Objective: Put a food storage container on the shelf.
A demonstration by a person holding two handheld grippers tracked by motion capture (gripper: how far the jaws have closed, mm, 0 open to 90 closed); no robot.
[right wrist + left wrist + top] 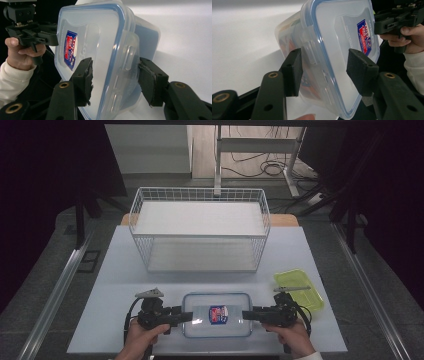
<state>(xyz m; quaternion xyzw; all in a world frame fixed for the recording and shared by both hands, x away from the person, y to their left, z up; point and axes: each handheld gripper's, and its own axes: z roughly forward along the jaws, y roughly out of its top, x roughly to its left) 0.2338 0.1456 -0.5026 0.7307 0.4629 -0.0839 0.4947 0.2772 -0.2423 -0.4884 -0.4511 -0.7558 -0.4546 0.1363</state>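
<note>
Box [217,320] lies flat at the near edge of the counter [125,255], lid on, label up, between the two tongs. Wire basket [200,227] stands beyond it, well apart; green tray [309,295] just beside the right hand.

Left tongs [186,316] at the box's left end, right tongs [248,315] at its right end. In the left gripper view the left tongs [323,72] straddle the short end, one jaw over the lid, one under the base; gap on both sides, so wide, not yet pinching. In the right gripper view the right tongs [115,80] straddle the latch flap the same way; near pad close to the lid, far pad just off the flap. Wide too, holding nothing yet.

Step in hand, as I read it: a two-ended grip on the box, likely for a lift toward the basket.

To do it well:
- push both tongs further in before closing, so pads bite past the rim
- close both together, or the box skates sideways
- keep the right pad clear of the flap hinge, or it may pop the latch
- lift level; contents look loose inside
</note>
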